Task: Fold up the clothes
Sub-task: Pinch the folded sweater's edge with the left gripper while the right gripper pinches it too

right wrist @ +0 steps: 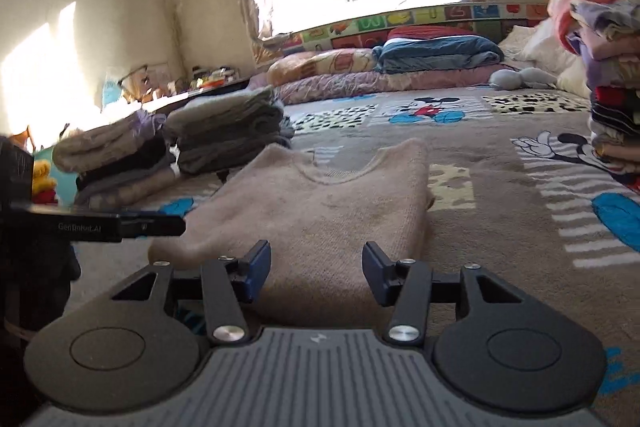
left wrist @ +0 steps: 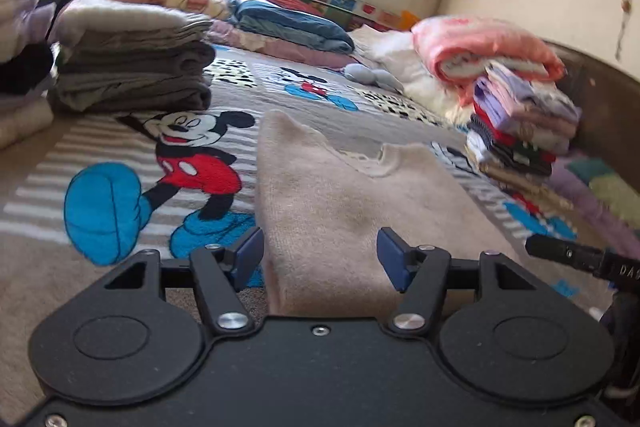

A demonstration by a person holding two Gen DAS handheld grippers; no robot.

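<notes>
A beige knit sweater (left wrist: 340, 195) lies flat on the cartoon-mouse blanket (left wrist: 100, 147), its sides folded in and its neckline at the far end. My left gripper (left wrist: 320, 255) is open at the sweater's near hem, the fabric lying between its blue pads with no grip. In the right wrist view the same sweater (right wrist: 328, 203) stretches ahead. My right gripper (right wrist: 316, 273) is open over the near hem too, nothing held. The tip of the other gripper shows at each view's edge.
A stack of folded grey clothes (left wrist: 132, 63) stands at the left, with more folded piles (right wrist: 116, 155) beside it. A tall stack of colourful folded clothes (left wrist: 524, 123) under a pink blanket (left wrist: 484, 47) stands at the right. Bedding and pillows (right wrist: 436, 55) line the far wall.
</notes>
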